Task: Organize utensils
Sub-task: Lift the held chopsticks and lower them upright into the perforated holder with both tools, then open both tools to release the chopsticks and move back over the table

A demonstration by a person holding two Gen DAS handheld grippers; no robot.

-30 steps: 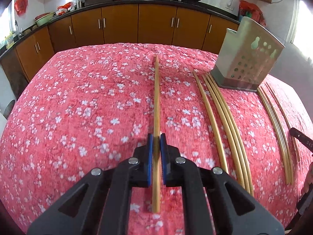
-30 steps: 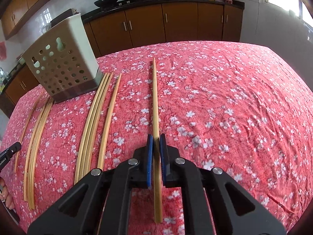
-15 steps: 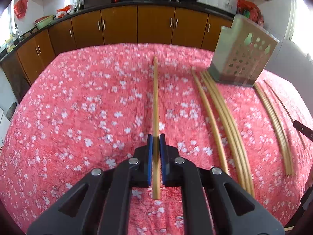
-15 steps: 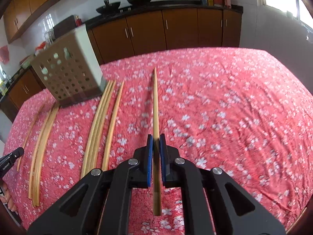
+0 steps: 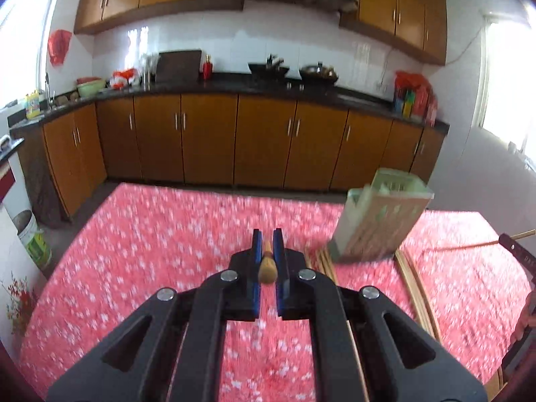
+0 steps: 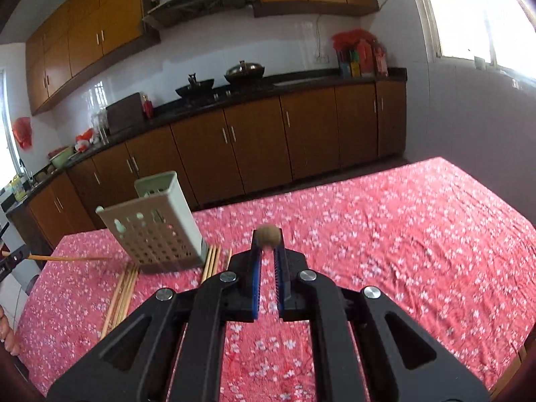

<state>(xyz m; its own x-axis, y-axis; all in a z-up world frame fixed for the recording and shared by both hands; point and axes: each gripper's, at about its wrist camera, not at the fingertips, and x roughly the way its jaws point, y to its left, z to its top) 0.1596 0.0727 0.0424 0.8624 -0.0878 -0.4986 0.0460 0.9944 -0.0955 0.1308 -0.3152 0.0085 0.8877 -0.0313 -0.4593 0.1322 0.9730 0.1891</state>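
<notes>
My left gripper (image 5: 267, 239) is shut on a wooden chopstick (image 5: 267, 267), which is off the cloth and shows end-on between the blue pads. My right gripper (image 6: 267, 246) is shut on a second chopstick (image 6: 267, 236), also seen end-on. The pale perforated utensil holder (image 5: 382, 221) (image 6: 157, 231) stands upright on the table between the two grippers. In the right wrist view the left gripper's tip (image 6: 13, 258) shows at the left edge, its chopstick (image 6: 67, 258) pointing toward the holder. More chopsticks (image 6: 211, 261) (image 5: 415, 288) lie flat beside the holder.
The table carries a red floral cloth (image 5: 150, 244) (image 6: 402, 234). Another bundle of chopsticks (image 6: 124, 291) lies left of the holder. Brown kitchen cabinets (image 5: 207, 140) and a dark counter with pans stand beyond the table's far edge. A hand (image 6: 6, 331) shows at the lower left.
Both grippers have risen and tipped upward, lifting their chopsticks off the cloth. The chopsticks lay lengthwise ahead before and are seen end-on now. The holder looks farther below.
</notes>
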